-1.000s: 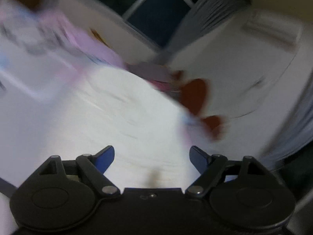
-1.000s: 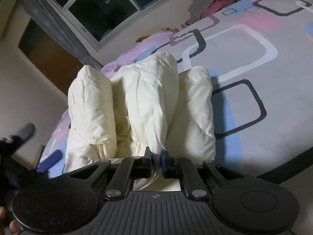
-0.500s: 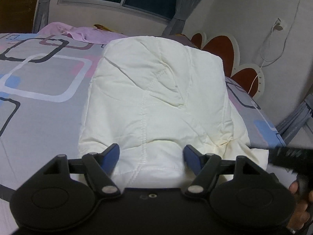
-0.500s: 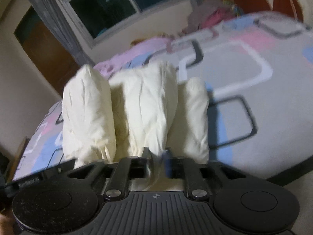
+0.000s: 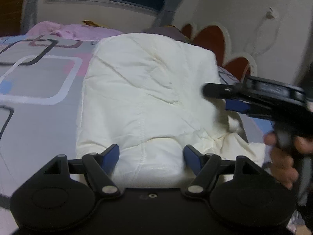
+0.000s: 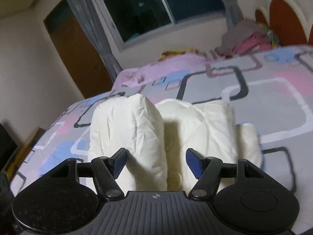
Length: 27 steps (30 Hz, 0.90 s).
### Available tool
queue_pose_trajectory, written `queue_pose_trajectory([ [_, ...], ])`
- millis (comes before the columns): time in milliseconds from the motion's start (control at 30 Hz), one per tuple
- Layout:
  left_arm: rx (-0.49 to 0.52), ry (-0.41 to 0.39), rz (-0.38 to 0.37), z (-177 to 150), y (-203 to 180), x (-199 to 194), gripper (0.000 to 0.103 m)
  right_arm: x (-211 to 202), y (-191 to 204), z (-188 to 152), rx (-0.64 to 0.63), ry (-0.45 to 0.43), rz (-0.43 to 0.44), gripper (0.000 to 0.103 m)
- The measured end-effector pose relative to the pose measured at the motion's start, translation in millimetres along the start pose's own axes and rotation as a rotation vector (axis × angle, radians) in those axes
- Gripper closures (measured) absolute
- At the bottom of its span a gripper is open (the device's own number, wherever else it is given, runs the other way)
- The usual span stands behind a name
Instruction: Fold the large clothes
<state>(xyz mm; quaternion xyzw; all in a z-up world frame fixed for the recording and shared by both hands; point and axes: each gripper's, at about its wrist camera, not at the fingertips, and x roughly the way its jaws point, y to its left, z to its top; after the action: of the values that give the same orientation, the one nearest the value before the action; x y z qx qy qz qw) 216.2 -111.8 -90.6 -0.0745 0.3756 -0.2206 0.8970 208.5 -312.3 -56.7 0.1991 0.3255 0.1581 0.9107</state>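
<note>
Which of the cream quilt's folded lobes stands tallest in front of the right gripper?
The leftmost lobe of the cream quilt: it rises as a rounded hump above the flatter middle lobe and the low right lobe.

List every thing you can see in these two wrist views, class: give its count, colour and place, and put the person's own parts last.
Folded quilt: one, cream, on the bed.
Bedsheet: one, grey with pink, blue, black and white squares, under the quilt.
Pink cloth: one, at the bed's far edge.
Clothes pile: one, grey and pink, by the headboard.
Headboard: one, red with cream trim.
Window: one, dark, grey curtains.
Door: one, brown.
Left gripper: black, blue pads, open.
Right gripper: same, open.
Hand: one, holding the right gripper.
</note>
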Motion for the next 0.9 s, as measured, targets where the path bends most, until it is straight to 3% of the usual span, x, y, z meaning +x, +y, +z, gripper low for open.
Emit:
queue_pose_trajectory([
  [33, 0.009, -0.024, -0.022, 5.9, 3.8, -4.6, 0.032, 4.4, -2.0, 0.7, -0.001, 0.024, 0.036, 0.076],
  [67, 0.000, -0.068, -0.042, 13.4, 9.9, -11.2, 0.032, 9.8, -3.3, 1.5, 0.003, 0.058, 0.043, 0.094],
  [133, -0.031, -0.122, -0.054, 31.3, 23.0, -17.0, 0.032, 7.8, -2.0, 0.1, -0.028, 0.047, 0.014, 0.094],
  [233, 0.003, -0.138, 0.005, 55.6, 31.6, -3.6, 0.032, -0.2, -3.9, -5.0, -0.035, 0.027, -0.008, 0.094],
  [300, -0.001, -0.124, -0.008, 66.5, 34.3, 13.5, 0.032, -1.4, -10.0, -9.3, -0.022, 0.030, -0.032, 0.094],
  [433, 0.009, -0.027, -0.086, 67.2, 25.3, 63.3, 0.037, 5.4, -38.7, -22.6, 0.053, 0.058, -0.080, 0.094],
  [567, 0.063, 0.054, -0.003, 52.1, 15.2, 107.5, 0.035, 26.9, -79.7, -35.7, 0.188, 0.068, -0.046, 0.095],
  [733, 0.053, 0.136, 0.028, 59.3, 21.4, 132.2, 0.035, 48.5, -82.1, -28.8, 0.173, 0.108, -0.081, 0.095],
  [833, 0.072, 0.134, -0.004, 61.2, 21.8, 118.5, 0.037, 32.8, -66.2, -18.2, 0.054, 0.134, -0.118, 0.094],
  [867, 0.063, 0.120, -0.018, 62.0, 24.3, 110.5, 0.037, 24.9, -59.8, -16.5, 0.017, 0.134, -0.136, 0.084],
  [900, 0.052, 0.099, -0.032, 62.8, 26.8, 99.9, 0.037, 14.7, -53.0, -14.6, -0.024, 0.115, -0.162, 0.064],
])
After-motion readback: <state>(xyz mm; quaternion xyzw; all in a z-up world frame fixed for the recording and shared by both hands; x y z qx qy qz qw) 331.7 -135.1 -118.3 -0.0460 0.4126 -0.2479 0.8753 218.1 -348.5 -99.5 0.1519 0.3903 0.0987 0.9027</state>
